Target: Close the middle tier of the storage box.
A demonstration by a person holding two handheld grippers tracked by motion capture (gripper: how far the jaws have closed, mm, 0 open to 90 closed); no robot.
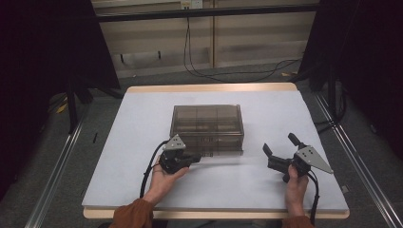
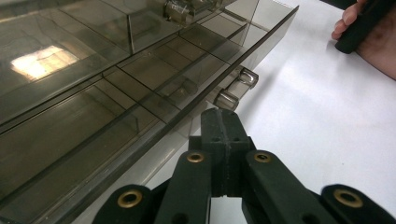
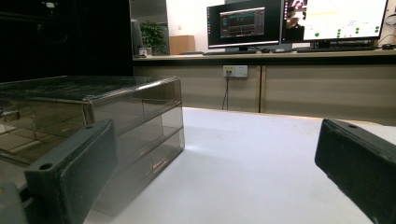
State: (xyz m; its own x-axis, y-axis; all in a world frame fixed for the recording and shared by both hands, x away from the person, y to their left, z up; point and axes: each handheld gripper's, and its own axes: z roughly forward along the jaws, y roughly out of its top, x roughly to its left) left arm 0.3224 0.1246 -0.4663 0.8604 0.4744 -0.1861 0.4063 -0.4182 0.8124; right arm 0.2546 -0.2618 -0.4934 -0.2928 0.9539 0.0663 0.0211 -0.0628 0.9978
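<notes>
I hold a gripper in each hand at a white table (image 1: 142, 142). In the middle of the table sits a smoky see-through drawer box (image 1: 207, 124). Its bottom drawer (image 2: 107, 126) is pulled out a little toward me, and I can see the empty spaces inside it.

My left gripper (image 1: 194, 158) is right at the front of the box. Its jaws are squeezed tight together with nothing between them. The tips sit just under the clear handle (image 2: 236, 89) of the drawer, very near it.

My right gripper (image 1: 279, 146) waits off to the right side, well apart from the box. Its jaws are spread wide and hold nothing.

I think the drawer is the thing I am working on. Here is what could go wrong. The handle is smooth and small, so my closed tips could slip off it. If I push too hard, the whole box could slide away, because nothing holds it in place. The drawer could also go crooked and get stuck
</notes>
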